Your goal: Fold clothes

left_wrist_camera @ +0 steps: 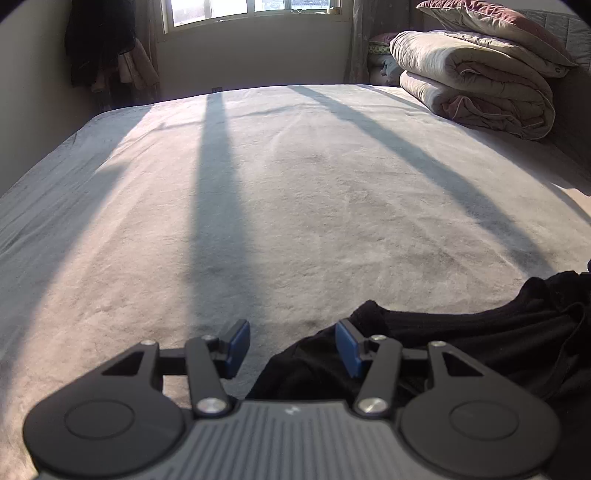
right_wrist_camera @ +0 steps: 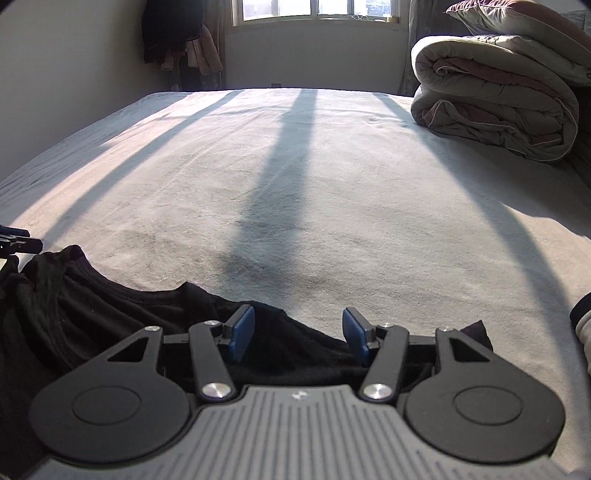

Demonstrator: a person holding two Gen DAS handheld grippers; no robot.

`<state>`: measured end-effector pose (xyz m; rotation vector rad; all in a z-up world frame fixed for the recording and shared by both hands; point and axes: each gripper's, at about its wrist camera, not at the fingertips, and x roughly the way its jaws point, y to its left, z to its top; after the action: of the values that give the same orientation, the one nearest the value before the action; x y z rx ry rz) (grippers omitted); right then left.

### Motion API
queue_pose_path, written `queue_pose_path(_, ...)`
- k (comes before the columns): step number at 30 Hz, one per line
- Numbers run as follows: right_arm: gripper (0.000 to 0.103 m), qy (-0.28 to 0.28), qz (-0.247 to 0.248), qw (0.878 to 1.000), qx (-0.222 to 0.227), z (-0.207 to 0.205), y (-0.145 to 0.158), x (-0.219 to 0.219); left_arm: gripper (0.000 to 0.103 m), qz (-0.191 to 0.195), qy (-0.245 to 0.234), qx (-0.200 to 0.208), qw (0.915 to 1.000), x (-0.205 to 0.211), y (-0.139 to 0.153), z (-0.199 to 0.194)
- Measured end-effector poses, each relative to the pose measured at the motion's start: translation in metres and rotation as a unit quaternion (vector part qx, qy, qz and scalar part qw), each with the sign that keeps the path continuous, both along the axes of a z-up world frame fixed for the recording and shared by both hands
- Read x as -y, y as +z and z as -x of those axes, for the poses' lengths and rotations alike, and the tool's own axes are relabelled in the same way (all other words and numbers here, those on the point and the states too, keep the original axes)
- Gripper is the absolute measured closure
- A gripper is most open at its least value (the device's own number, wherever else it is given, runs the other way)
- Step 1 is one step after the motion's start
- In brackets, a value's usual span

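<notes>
Left claw (left_wrist_camera: pixel 292 345) spread, right claw (right_wrist_camera: pixel 298 334) spread, seemingly just above black garment (right_wrist_camera: pixel 110 310)

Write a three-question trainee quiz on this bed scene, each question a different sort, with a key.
1. True or false: the left gripper is clamped shut on the black garment.
2. Multiple choice: the folded duvet lies at the bed's A) far right B) far left C) near edge.
3. Fill in: the dark bands across the bed sheet are ____ cast from the window.

Key: 1 false, its jaws stand open; 2 A; 3 shadows.
</notes>
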<state>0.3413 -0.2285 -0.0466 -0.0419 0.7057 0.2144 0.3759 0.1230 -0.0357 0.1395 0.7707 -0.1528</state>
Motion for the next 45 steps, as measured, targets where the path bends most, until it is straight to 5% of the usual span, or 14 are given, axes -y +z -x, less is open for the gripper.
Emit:
queue_pose_path(6,0.046,0.018,0.010,1.000,-0.007,-0.010,-0.015,-0.016,0.058,-0.011,-0.008,-0.012,0.9998,0.008,-0.021,-0.008)
queue_pose_path(9,0.048,0.021,0.018,1.000,-0.003,-0.013,-0.021,-0.018,0.083,0.003,-0.015,-0.007,0.9999,0.012,-0.022,-0.008)
queue_pose_path(10,0.057,0.024,0.018,1.000,-0.002,-0.013,-0.023,-0.019,0.098,0.003,-0.013,0.001,0.9999,0.014,-0.020,-0.008)
queue_pose_path(13,0.099,0.035,0.014,0.999,0.007,-0.011,-0.021,-0.023,0.101,0.005,-0.006,0.028,0.9996,0.022,-0.014,-0.007)
queue_pose_path(18,0.099,-0.019,0.022,0.996,0.085,-0.003,-0.008,-0.011,0.101,0.007,0.007,0.073,0.9973,0.036,-0.004,-0.007)
queue_pose_path(24,0.099,-0.071,0.028,0.990,0.117,-0.014,-0.002,0.010,0.101,0.018,0.029,0.117,0.9926,0.054,0.003,-0.024)
queue_pose_path(31,0.099,-0.085,0.041,0.991,0.096,-0.038,-0.023,0.010,0.101,-0.016,0.040,0.118,0.9920,0.083,-0.023,-0.051)
queue_pose_path(39,0.096,-0.076,0.046,0.994,0.070,-0.052,-0.036,0.006,0.100,-0.013,0.059,0.090,0.9941,0.085,-0.044,-0.062)
queue_pose_path(41,0.088,-0.071,0.048,0.994,0.071,-0.050,-0.034,0.005,0.096,-0.023,0.062,0.095,0.9932,0.088,-0.041,-0.058)
queue_pose_path(42,0.087,-0.066,0.048,0.994,0.073,-0.048,-0.032,0.004,0.084,-0.012,0.065,0.099,0.9928,0.086,-0.037,-0.052)
queue_pose_path(43,0.085,-0.061,0.044,0.994,0.073,-0.044,-0.029,0.003,0.059,-0.002,0.068,0.104,0.9923,0.085,-0.033,-0.047)
queue_pose_path(45,0.074,-0.051,0.036,0.995,0.073,-0.035,-0.021,0.003,0.043,0.019,0.074,0.112,0.9908,0.081,-0.025,-0.036)
